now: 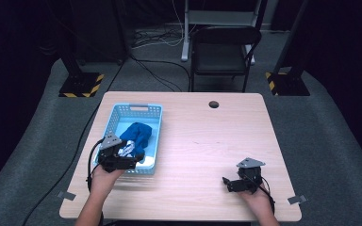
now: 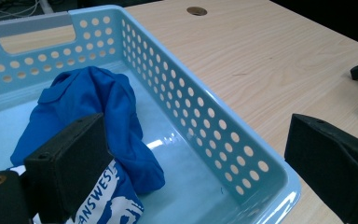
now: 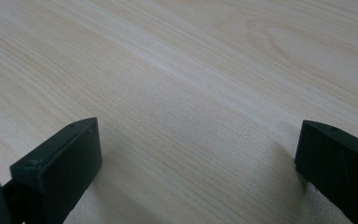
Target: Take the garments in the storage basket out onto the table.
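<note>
Hovering spread over the basket (image 2: pixel 205 116) near end, left claw (image 1: pixel 122 157) has the cloth (image 2: pixel 98 107) just ahead, lengthwise along the basket; right claw (image 1: pixel 239 182), spread, well apart over bare bench (image 3: pixel 191 84)

A light wood-grain bench (image 1: pixel 207 141) with rounded corners and a round cable hole (image 1: pixel 213 104) near its far edge stands on grey carpet (image 1: pixel 311 122). Beyond it sits a black chair (image 1: pixel 224 52), tucked near a pale metal frame leg (image 1: pixel 185 33). Loose cables (image 1: pixel 155 37) lie on the floor behind. Two dark stands rest on bases marked with yellow-and-black hazard stripes (image 1: pixel 80 84), one at each side. The room's edges fall into deep darkness.
</note>
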`<action>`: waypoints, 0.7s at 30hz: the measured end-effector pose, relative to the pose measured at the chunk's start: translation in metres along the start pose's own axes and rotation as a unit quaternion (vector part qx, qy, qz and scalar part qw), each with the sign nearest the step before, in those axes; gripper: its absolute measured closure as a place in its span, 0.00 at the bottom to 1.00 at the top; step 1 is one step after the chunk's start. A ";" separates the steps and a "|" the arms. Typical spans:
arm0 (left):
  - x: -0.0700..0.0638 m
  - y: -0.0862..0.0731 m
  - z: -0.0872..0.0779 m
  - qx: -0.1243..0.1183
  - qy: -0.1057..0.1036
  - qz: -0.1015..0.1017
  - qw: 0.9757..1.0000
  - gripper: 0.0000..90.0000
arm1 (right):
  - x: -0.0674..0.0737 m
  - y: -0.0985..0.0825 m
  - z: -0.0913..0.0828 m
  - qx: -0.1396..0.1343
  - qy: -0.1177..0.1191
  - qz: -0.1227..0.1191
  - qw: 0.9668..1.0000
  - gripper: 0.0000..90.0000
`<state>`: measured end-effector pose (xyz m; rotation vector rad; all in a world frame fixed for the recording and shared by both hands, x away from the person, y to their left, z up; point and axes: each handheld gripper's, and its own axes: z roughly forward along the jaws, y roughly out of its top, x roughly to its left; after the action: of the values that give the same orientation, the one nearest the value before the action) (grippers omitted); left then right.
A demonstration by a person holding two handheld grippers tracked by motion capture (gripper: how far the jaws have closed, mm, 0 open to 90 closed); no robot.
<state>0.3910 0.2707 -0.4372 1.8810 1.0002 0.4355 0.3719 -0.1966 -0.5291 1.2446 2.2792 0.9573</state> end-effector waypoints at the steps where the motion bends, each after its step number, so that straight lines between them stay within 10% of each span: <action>1: 0.000 0.000 0.000 0.003 0.001 -0.001 1.000 0.06 | 0.000 0.000 0.000 0.000 0.000 0.000 1.000 0.00; 21: 0.000 0.012 0.000 0.009 0.031 -0.014 0.999 0.06 | 0.000 0.000 0.000 0.000 0.000 0.000 1.000 0.00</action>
<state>0.3963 0.2679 -0.4264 1.8775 1.0745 0.4717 0.3719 -0.1966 -0.5291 1.2442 2.2793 0.9572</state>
